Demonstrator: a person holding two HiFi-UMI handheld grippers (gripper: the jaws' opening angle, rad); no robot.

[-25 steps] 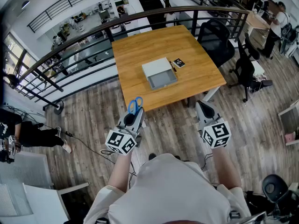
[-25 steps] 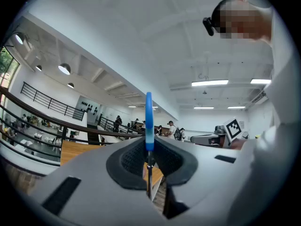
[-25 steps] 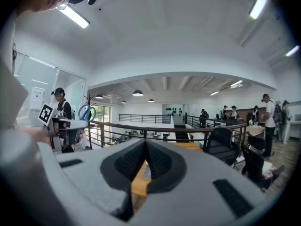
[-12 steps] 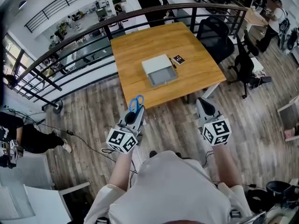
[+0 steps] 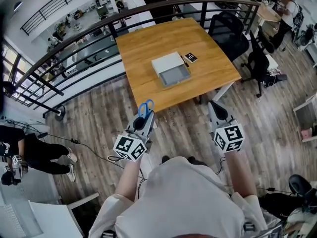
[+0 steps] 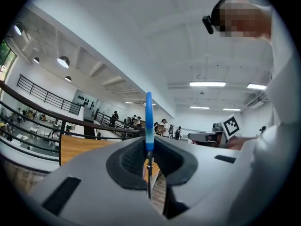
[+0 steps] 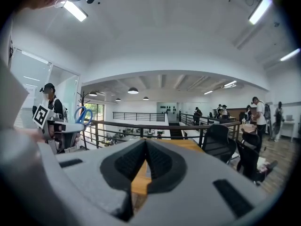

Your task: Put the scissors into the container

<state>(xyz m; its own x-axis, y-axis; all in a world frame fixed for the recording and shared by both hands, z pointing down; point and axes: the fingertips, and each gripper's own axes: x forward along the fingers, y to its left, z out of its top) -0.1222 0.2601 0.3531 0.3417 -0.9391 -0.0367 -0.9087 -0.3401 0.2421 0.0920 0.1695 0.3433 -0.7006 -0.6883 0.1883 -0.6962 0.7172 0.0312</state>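
**Item: scissors**. Blue loop handles, metal blades. I hold them in my left gripper, whose jaws pinch the blades edge-on, so the handles stick out past the tips. They are well short of the container, on its near side and out over the wooden floor, not yet above the table.

**Item: right gripper**. Its jaws are pressed together on nothing. It is held level with the left one, equally short of the container.

**Item: container.** Shallow grey-white box, open toward me, with a small black card just beside its far right corner.

**Hazards, as I judge them:**
- The hold is thin and only on the blades, so the heavy handles may swing or slide out during the reach.
- Letting go short of the container drops the scissors on the floor or the table.
- The handles lead, so a loop may catch the container's rim and push it toward the card.
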